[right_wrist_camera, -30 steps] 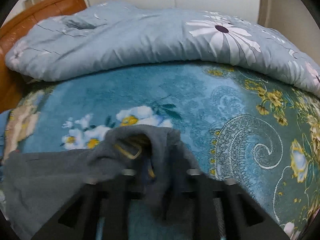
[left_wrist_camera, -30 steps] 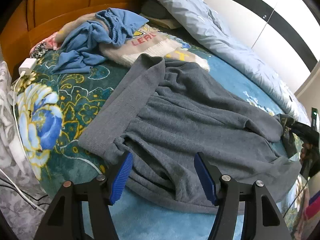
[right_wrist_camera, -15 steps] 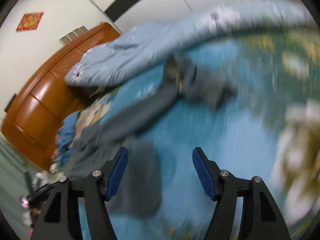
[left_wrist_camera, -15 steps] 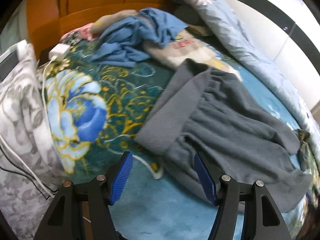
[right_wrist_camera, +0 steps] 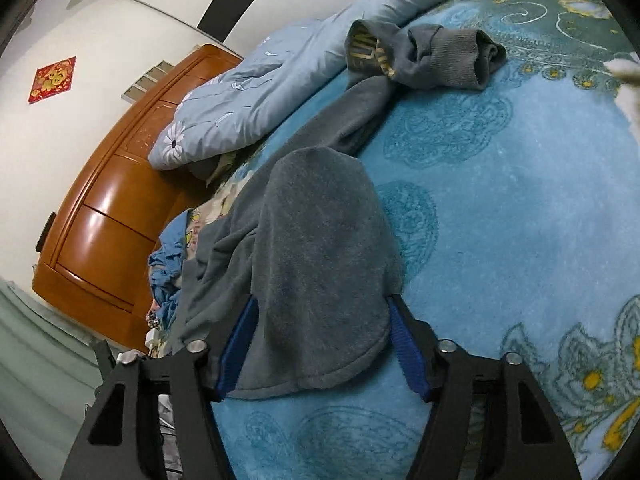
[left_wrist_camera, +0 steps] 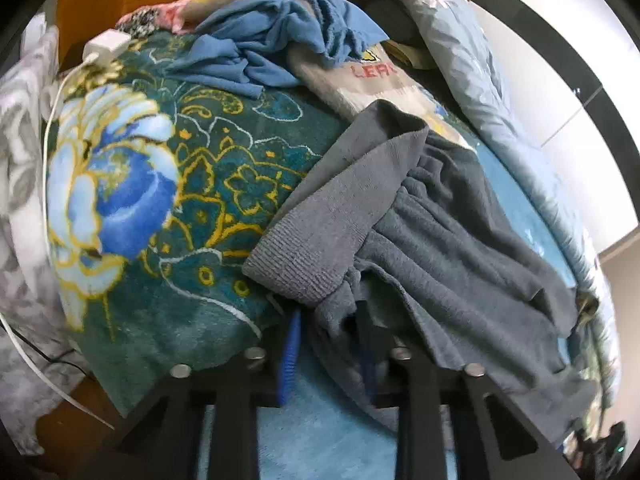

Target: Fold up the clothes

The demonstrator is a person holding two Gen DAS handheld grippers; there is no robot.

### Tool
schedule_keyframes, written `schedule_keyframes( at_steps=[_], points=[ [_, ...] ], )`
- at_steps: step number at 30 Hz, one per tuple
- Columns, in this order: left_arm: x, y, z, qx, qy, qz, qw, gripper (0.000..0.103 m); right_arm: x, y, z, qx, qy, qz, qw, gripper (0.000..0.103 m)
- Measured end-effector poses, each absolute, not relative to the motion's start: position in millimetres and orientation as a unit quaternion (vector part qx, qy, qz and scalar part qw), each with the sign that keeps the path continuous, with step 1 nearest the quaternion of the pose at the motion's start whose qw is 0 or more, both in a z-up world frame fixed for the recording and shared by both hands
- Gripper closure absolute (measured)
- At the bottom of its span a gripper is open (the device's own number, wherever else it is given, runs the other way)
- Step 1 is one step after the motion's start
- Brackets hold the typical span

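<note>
Our left gripper (left_wrist_camera: 330,354) closes on the grey sweatpants' (left_wrist_camera: 460,240) bunched waist corner; our right gripper (right_wrist_camera: 320,344), half open and closing, straddles a leg end at six o'clock. Either may pinch extra layers.

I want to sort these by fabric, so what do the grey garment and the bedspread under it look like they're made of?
Grey garment: apparently fleece-like knit, matte and fuzzy, with a ribbed band. Bedspread: seemingly plush, short-pile synthetic, with a slight sheen and embossed swirls.
</note>
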State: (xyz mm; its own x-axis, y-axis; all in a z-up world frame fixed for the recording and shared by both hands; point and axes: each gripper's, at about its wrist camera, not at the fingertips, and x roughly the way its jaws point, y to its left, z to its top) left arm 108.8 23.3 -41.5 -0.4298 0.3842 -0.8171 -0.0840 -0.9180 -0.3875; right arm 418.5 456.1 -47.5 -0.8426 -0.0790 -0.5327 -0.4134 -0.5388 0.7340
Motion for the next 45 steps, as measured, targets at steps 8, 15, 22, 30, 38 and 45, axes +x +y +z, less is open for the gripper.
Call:
schedule_keyframes(
  at_steps=[8, 15, 22, 30, 38, 45],
  points=[
    [100, 52, 6, -0.464, -0.133, 0.850, 0.209, 0.091, 431, 469, -22, -0.196, 0.496, 0.843, 0.076, 0.090],
    [107, 113, 73, -0.389, -0.092, 0.856, 0.327, 0.091, 467, 466, 99, -0.090, 0.366, 0.920, 0.110, 0.090],
    [76, 66, 45, -0.400, -0.097, 0.876, 0.253, 0.092, 438, 424, 119, -0.141, 0.262, 0.949, 0.100, 0.090],
    [40, -15, -9, -0.457, -0.100, 0.873, 0.138, 0.101, 356, 360, 34, -0.289, 0.285, 0.914, 0.004, 0.089],
    [64, 3, -18, -0.477, -0.157, 0.840, 0.203, 0.099, 357, 353, 17, -0.317, 0.298, 0.900, -0.003, 0.062],
    [80, 9, -38, -0.504, -0.257, 0.802, 0.193, 0.079, 437, 416, 15, -0.255, 0.378, 0.886, 0.088, 0.047]
  ],
)
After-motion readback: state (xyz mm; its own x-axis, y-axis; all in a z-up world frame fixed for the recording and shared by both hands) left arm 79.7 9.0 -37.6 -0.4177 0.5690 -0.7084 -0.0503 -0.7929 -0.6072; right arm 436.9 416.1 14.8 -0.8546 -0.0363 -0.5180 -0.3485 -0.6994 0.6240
